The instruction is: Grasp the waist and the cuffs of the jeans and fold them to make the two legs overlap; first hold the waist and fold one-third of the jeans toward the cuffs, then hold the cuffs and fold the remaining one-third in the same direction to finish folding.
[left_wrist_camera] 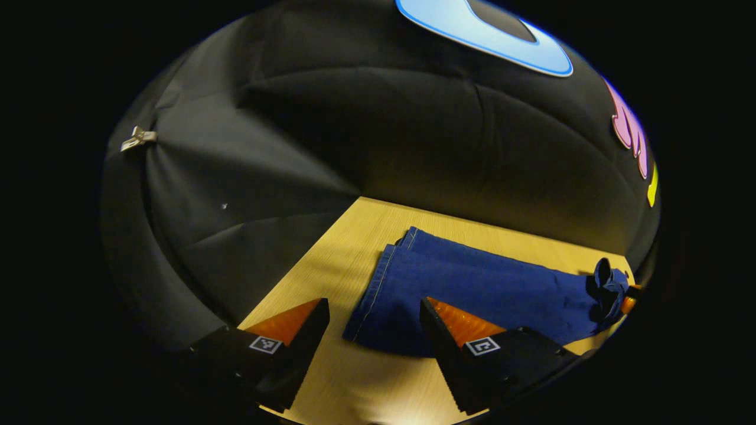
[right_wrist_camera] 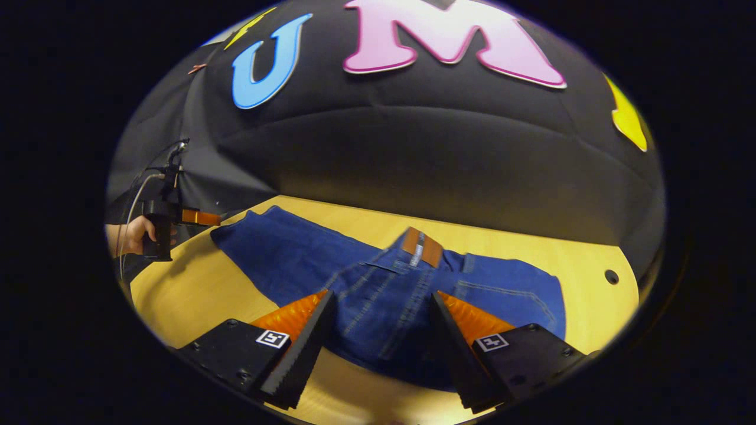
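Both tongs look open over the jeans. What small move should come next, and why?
Probably lower the right tongs onto the waist and close. The jeans lie on the table, waist bunched between the open fingers, not gripped. The left tongs hang open by the cuffs, so no end is held, and the leg fold needs both.

Matt blue denim jeans [right_wrist_camera: 378, 295] lie on a smooth, light wood-grain table [right_wrist_camera: 195, 295].

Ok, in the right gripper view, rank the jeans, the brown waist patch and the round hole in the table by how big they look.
1. jeans
2. brown waist patch
3. round hole in the table
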`<control>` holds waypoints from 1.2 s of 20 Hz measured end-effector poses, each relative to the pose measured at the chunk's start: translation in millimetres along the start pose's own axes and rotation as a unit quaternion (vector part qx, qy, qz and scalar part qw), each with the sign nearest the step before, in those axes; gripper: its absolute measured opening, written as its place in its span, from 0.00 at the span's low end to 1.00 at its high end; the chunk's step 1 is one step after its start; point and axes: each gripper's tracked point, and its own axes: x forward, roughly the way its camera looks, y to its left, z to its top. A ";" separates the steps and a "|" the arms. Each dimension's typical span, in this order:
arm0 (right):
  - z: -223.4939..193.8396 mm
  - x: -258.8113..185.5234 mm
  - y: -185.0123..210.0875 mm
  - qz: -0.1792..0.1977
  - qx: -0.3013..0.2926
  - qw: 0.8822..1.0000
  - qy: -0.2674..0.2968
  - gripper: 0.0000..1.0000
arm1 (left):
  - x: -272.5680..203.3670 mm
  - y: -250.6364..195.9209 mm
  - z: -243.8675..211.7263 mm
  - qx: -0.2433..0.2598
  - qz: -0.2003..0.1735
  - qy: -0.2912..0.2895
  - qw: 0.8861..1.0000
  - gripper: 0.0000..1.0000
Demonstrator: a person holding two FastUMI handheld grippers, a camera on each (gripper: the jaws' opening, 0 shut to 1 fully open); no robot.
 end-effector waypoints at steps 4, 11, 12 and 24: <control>-15.0 -31.1 -44.9 -0.031 0.005 0.999 0.015 0.99 | 34.2 -7.4 -0.2 0.006 0.001 0.037 0.999 0.96; -21.1 -60.4 -92.7 -0.050 0.026 0.998 0.019 0.99 | 59.5 -9.7 -10.5 0.043 -0.010 0.090 0.995 0.98; -24.4 -62.6 -96.0 -0.053 0.031 0.998 0.019 0.99 | 57.0 -13.2 -11.0 0.045 -0.019 0.096 0.994 0.96; -33.7 -67.2 -102.6 -0.069 0.034 0.997 0.025 0.99 | 51.8 -51.3 -23.2 0.051 -0.082 0.096 0.991 0.12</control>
